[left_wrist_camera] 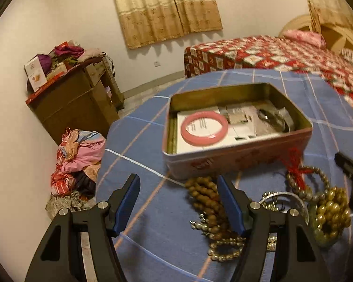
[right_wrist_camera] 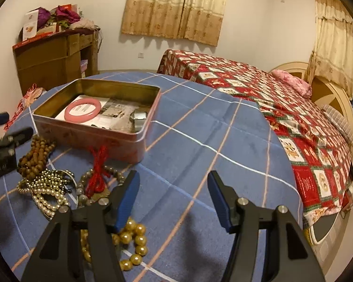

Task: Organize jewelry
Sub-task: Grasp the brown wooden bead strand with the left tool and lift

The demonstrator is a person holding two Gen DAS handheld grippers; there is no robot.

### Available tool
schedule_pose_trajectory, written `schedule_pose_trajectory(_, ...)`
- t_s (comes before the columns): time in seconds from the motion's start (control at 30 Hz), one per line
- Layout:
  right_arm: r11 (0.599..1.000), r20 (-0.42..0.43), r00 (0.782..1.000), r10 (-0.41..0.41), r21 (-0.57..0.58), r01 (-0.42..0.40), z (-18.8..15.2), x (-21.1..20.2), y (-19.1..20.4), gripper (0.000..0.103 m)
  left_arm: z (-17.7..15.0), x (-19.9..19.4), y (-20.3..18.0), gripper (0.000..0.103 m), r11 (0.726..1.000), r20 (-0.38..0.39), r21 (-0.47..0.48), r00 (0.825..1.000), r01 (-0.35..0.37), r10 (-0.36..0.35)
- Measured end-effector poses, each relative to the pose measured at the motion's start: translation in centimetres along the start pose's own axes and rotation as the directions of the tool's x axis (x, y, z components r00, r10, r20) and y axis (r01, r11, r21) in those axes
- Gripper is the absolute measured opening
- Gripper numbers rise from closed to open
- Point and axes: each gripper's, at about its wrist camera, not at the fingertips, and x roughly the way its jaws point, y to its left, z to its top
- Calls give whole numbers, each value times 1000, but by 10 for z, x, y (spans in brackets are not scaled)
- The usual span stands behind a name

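Both the left gripper (left_wrist_camera: 177,203) and right gripper (right_wrist_camera: 173,199) gape, empty. The near brown wooden bead string (left_wrist_camera: 203,193) looks limp, light; pinch a bunched loop.

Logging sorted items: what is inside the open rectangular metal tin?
Inside the open rectangular metal tin: a pink ring bangle lying on white printed papers, plus a silvery metallic piece at one end. Whatever lies under the papers is hidden.
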Motion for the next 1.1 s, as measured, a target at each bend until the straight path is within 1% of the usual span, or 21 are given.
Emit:
schedule_pose_trajectory(0.07,1000,2,1000,-4,9,4,-4,0,-3,62,-6,7,-4,68,1000,-25,1,1000,18,-18)
schedule_pose_trajectory(0.1,1000,1,1000,-6,12,6,-5,0,-5,62,-7,7,-4,68,1000,-20,-2,1000,17,-17)
schedule_pose_trajectory(0.17,999,-10,1000,2,32,-2,-6,3,-10,62,-7,8,-4,63,999,-19,-7,999,35,-36)
schedule_pose_trajectory(0.2,999,-7,1000,4,37,-3,-6,2,-10,62,-7,9,-4,46,999,-24,-8,998,52,-52)
schedule_pose_trajectory(0.23,999,-4,1000,2,35,-2,-6,1,-9,62,-7,11,-4,22,997,-33,-8,997,76,-77)
schedule_pose_trajectory(0.27,1000,-5,1000,3,30,-3,-6,2,-8,62,-8,13,-4,15,995,-44,-7,994,100,-100)
schedule_pose_trajectory(0.3,1000,-7,1000,5,28,-5,-6,2,-8,62,-9,12,-5,14,994,-40,-1,993,110,-110)
schedule_pose_trajectory(0.33,999,-8,1000,6,32,-5,-6,2,-9,62,-9,11,-5,5,993,-37,4,993,115,-115)
schedule_pose_trajectory(0.37,999,-7,1000,6,37,-6,-7,1,-9,62,-8,9,-3,0,991,-32,-8,990,135,-135)
schedule_pose_trajectory(0.4,999,-6,1000,9,41,-9,-7,1,-10,62,-7,7,0,0,988,-25,-26,988,154,-154)
schedule_pose_trajectory(0.5,999,-6,1000,17,44,-17,-6,1,-10,62,-1,-2,6,0,987,10,-28,987,160,-160)
schedule_pose_trajectory(0.63,996,1,997,82,39,-82,3,-1,-2,62,9,-16,16,0,987,61,-40,986,158,-156)
schedule_pose_trajectory(0.7,990,-7,990,140,20,-140,9,0,8,62,11,-17,22,0,987,67,-51,986,155,-151)
schedule_pose_trajectory(0.77,985,-21,985,173,11,-172,13,3,15,62,10,-16,29,0,986,67,-70,987,152,-147)
schedule_pose_trajectory(0.87,981,-44,981,190,-16,-191,14,8,28,62,8,-11,32,0,989,48,-78,991,128,-125)
schedule_pose_trajectory(0.9,982,-51,981,185,-30,-186,13,11,32,62,8,-8,32,2,990,36,-82,993,118,-115)
schedule_pose_trajectory(0.93,983,-55,983,178,-32,-180,12,11,33,62,7,-4,32,9,990,21,-89,994,110,-109)
schedule_pose_trajectory(0.97,985,-58,984,169,-28,-171,11,12,33,62,7,0,32,18,988,9,-100,993,119,-119)
schedule_pose_trajectory(1.03,986,-57,985,162,-17,-164,9,11,30,62,3,3,31,76,987,0,-115,993,116,-117)
schedule_pose_trajectory(1.07,987,-56,986,157,-17,-158,9,11,29,62,2,3,29,82,987,9,-119,994,111,-111)
schedule_pose_trajectory(1.1,989,-54,988,144,-18,-145,8,10,28,62,1,3,26,82,987,21,-115,993,115,-113)
